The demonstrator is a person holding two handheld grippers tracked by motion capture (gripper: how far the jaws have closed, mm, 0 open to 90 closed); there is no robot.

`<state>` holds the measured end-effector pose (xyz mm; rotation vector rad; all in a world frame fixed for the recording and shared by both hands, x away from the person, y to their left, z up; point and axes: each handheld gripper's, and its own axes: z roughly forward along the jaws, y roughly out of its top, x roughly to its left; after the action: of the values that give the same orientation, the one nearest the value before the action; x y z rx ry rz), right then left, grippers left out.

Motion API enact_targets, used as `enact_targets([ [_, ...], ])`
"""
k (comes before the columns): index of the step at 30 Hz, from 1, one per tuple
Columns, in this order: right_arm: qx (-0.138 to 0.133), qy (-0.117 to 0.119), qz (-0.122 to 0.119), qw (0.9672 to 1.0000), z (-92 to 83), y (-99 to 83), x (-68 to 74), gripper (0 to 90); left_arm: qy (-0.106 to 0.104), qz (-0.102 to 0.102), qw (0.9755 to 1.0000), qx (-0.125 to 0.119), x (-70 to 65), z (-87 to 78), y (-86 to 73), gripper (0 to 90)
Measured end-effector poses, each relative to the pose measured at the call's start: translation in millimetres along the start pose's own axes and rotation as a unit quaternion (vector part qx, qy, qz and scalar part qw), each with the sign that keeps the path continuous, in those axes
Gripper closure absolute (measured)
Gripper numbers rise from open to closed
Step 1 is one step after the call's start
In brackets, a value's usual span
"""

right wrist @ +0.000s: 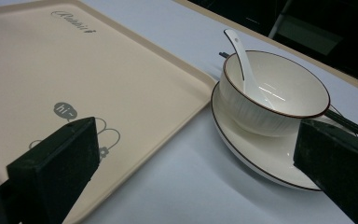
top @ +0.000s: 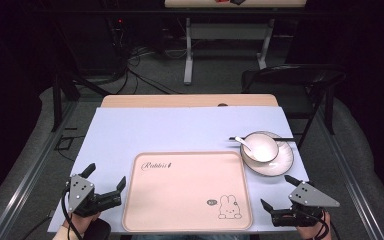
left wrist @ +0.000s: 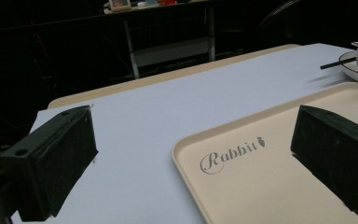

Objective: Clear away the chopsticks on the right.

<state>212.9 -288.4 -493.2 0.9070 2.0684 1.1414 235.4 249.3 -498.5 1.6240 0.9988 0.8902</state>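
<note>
We hold the left gripper (top: 107, 183) at the near left corner of the tabletop (top: 180, 131), jaws apart over the tray's (top: 187, 220) left edge, gripping nothing. Our right gripper (top: 277, 191), jaws wide and empty, sits near the bowl (top: 263, 146), which holds a spoon (top: 243, 143) and stands on a plate (top: 280, 166) just right of the tray.

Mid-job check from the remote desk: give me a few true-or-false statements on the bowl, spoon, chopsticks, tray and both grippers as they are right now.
1. The bowl sits on the plate. True.
2. The spoon lies on the tray. False: it rests in the bowl.
3. The right gripper is shut on the bowl. False: its jaws stand open, holding nothing.
4. The left gripper is open, beside the tray's left edge. True.
5. The chopsticks lie across the plate, behind the bowl. True.
6. The tray carries the plate. False: the plate stands on the table mat, beside the tray.
</note>
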Motion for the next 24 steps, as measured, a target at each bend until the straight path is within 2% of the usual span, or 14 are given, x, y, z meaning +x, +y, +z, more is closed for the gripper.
enact_targets([
  [7, 0.0, -0.014, -0.003, 0.9999, 0.5, 0.3, -1.8, 0.0, -0.004, 0.004, 1.0, -0.002, -0.9, -0.4, 0.0, 0.0],
  [10, 0.013, -0.02, -0.007, 0.9997, 2.1, 1.1, -4.2, 0.0, -0.007, 0.006, 1.0, -0.002, -1.1, -0.3, 0.2, 0.0],
  [11, 0.023, -0.024, -0.023, 0.9992, 2.8, 1.6, -6.8, 0.0, -0.007, 0.007, 1.0, -0.002, -1.4, -0.1, 0.1, 0.0],
  [12, 0.023, -0.024, -0.023, 0.9992, 2.8, 1.6, -6.8, 0.0, -0.007, 0.007, 1.0, -0.002, -1.4, -0.1, 0.1, 0.0],
  [14, 0.031, -0.028, -0.041, 0.9983, 2.8, 2.8, -9.4, 1.2, -0.006, 0.007, 1.0, -0.002, -1.7, -0.3, 0.1, 0.0],
  [15, 0.054, -0.015, -0.046, 0.9974, 3.3, 5.2, -13.0, 2.1, -0.006, 0.006, 1.0, -0.003, -1.5, -0.5, 0.1, 0.0],
  [18, 0.097, 0.034, -0.033, 0.9942, 6.4, 9.8, -22.1, 0.0, -0.005, 0.008, 1.0, 0.001, -1.7, 0.2, 0.2, 0.0],
  [20, 0.114, 0.038, -0.048, 0.9916, 8.2, 13.1, -26.7, 0.0, -0.008, 0.01, 0.9999, 0.002, -1.9, 0.6, 0.4, 0.0],
  [21, 0.115, 0.049, -0.055, 0.9906, 8.5, 15.1, -29.3, 0.0, -0.008, 0.01, 0.9999, 0.003, -1.8, 1.0, 0.4, 0.0],
  [23, 0.129, 0.051, -0.071, 0.9879, 10.6, 20.7, -35.5, 0.0, -0.008, 0.009, 0.9999, 0.005, -1.8, 1.4, 0.5, 0.0],
  [24, 0.133, 0.067, -0.075, 0.986, 11.9, 23.5, -39.5, 0.0, -0.008, 0.009, 0.9999, 0.005, -1.9, 1.5, 0.5, 0.0],
])
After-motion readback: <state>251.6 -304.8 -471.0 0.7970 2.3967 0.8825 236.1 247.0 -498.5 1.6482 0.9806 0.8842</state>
